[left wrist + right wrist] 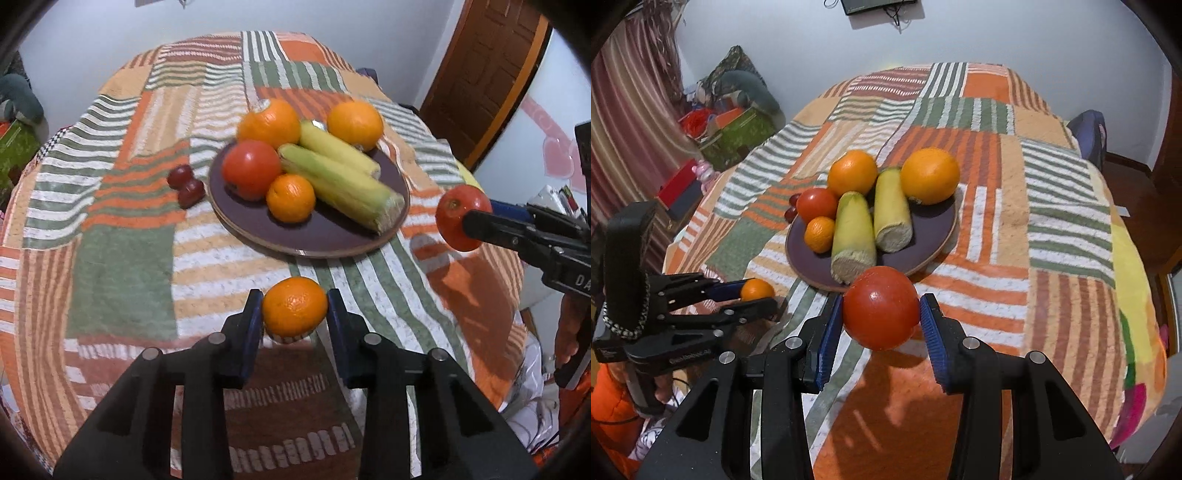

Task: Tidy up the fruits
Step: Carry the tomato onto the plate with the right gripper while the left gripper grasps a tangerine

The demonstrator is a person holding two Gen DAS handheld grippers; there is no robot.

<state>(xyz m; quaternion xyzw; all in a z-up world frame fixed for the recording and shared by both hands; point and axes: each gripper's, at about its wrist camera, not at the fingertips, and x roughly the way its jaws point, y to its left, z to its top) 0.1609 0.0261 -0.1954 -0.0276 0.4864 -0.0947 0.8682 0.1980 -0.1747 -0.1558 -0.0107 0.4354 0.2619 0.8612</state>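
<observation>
Fruit is gripped in both claws above the striped patchwork cloth (122, 266). A small tangerine (294, 307) is clamped between the blue pads of the left gripper (295, 314), held clear of the cloth on the near side of the dark plate (317, 232). A red tomato (881, 308) is pinched between the ridged pads of the right gripper (882, 317), also raised, just in front of the plate's near rim. On the plate are set two large oranges (269, 123), two ears of corn (338, 188), a second tomato (251, 169) and a second tangerine (290, 197), all packed close together. Two small dark red fruits (185, 184), possibly grapes or plums, lie on the cloth just beside the plate's left edge.
</observation>
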